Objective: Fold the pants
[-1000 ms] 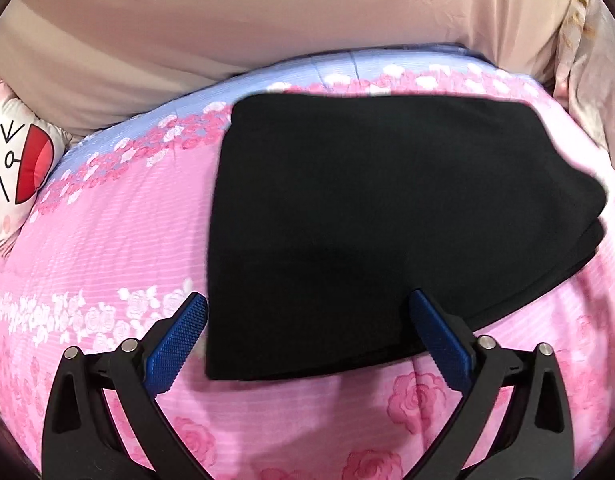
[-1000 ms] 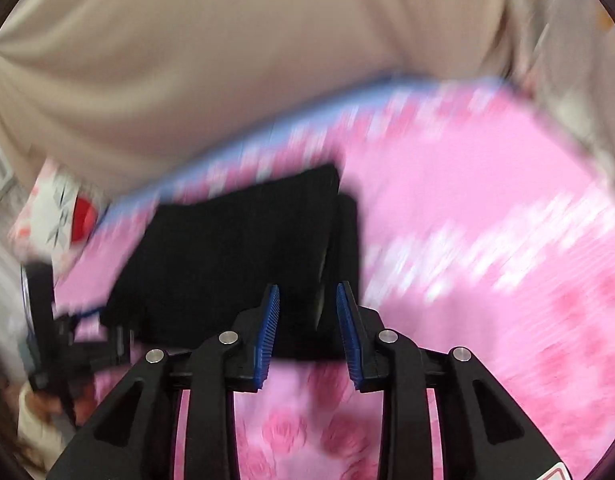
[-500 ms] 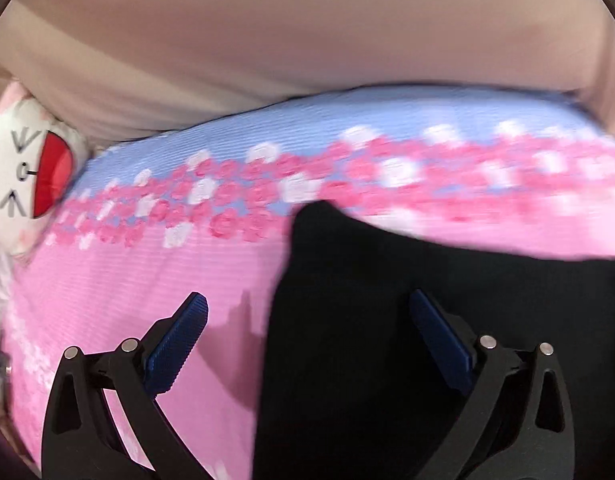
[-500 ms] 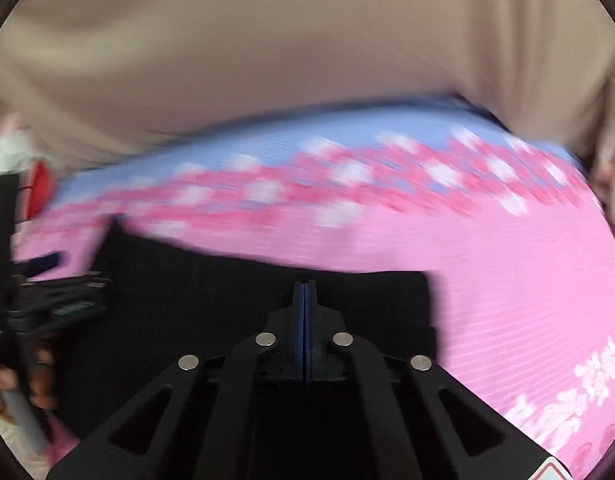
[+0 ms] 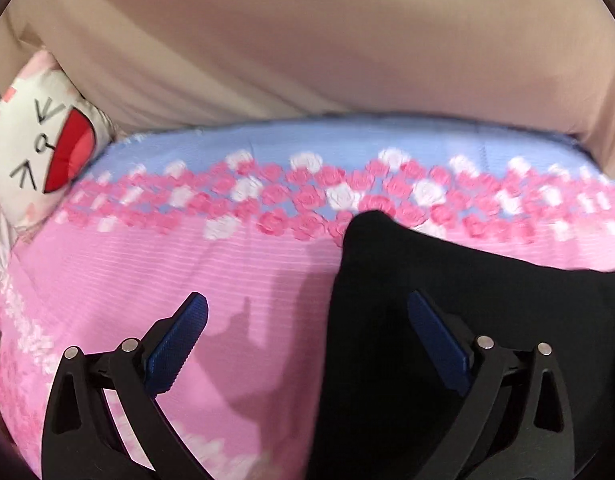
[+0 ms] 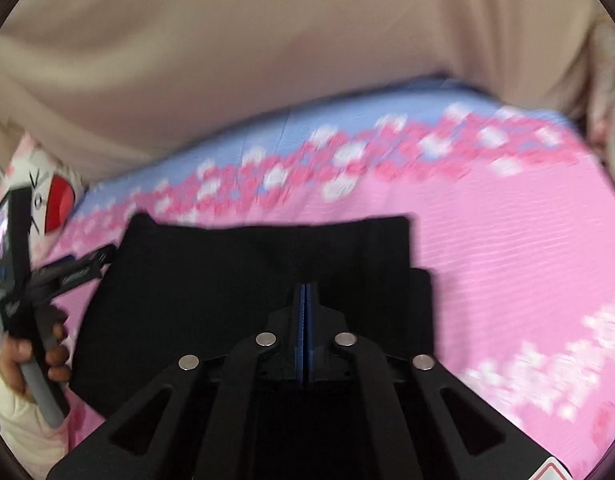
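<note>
The black pants (image 6: 243,292) are lying folded into a compact dark rectangle on a bed covered with a pink floral bedspread (image 5: 155,264), whose far edge is turning into a pale blue band dotted with pink and white roses. A second folded layer is showing as a step along the right side of the pants in the right wrist view.

The right hand-held gripper (image 6: 305,308) is sitting over the near middle of the pants with its blue pads almost together; the jaws are just beginning to part, and whether any cloth is caught in the thin gap between them cannot be told from this view.

The left hand-held gripper (image 5: 307,320) is standing wide open and gripping nothing, straddling the left edge of the pants (image 5: 447,288): its left finger is hanging over bare bedspread, its right finger over the black cloth. In the right wrist view this same gripper (image 6: 73,270) is appearing at the left side of the pants, with a person's hand (image 6: 35,352) in a light sleeve wrapping around its handle.

A white cushion with a cartoon face (image 5: 39,148) is lying at the far left of the bed, and a beige draped cloth (image 5: 307,40) is filling the background beyond the bed
</note>
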